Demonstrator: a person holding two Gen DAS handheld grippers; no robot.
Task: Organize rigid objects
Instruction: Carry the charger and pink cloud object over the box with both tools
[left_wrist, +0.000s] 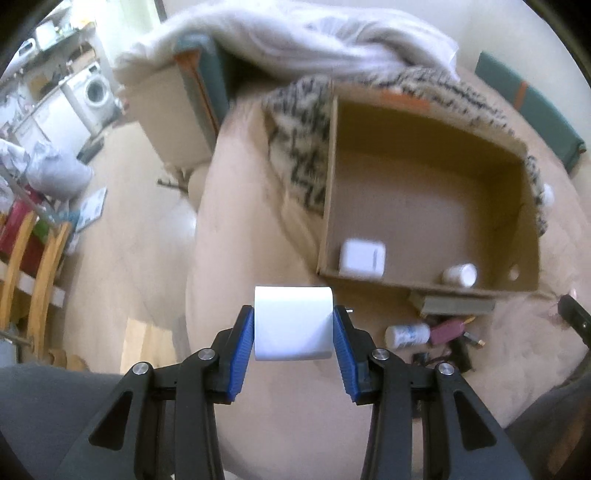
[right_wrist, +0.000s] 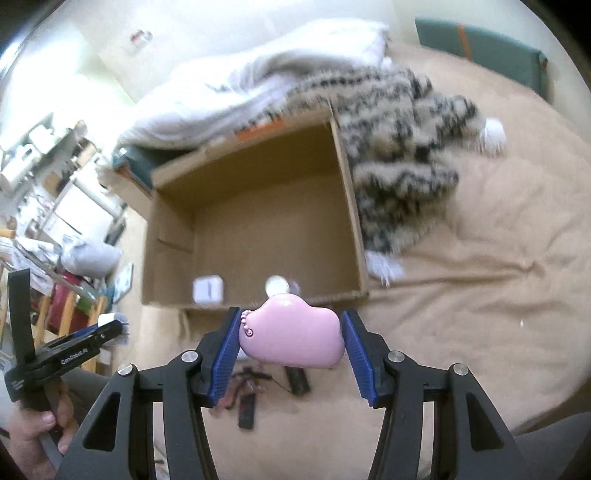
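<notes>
My left gripper (left_wrist: 294, 325) is shut on a white block-shaped charger (left_wrist: 293, 321), held above the beige bed just short of the open cardboard box (left_wrist: 328, 192). My right gripper (right_wrist: 290, 334) is shut on a pink cloud-shaped case (right_wrist: 291, 334), held over the box's near wall (right_wrist: 258, 302). Inside the box lie a white cube (left_wrist: 362, 257), also in the right wrist view (right_wrist: 208, 290), and a small white bottle (left_wrist: 460, 275), which also shows in the right wrist view (right_wrist: 276, 284). The left gripper also shows at the left of the right wrist view (right_wrist: 110, 326).
On the bed in front of the box lie a white bottle (left_wrist: 406, 334), a maroon item (left_wrist: 448, 328), cables and dark small parts (right_wrist: 247, 404). A furry patterned blanket (right_wrist: 402, 177) and a white duvet (right_wrist: 229, 92) border the box. Chairs (left_wrist: 33, 266) and clutter stand on the floor to the left.
</notes>
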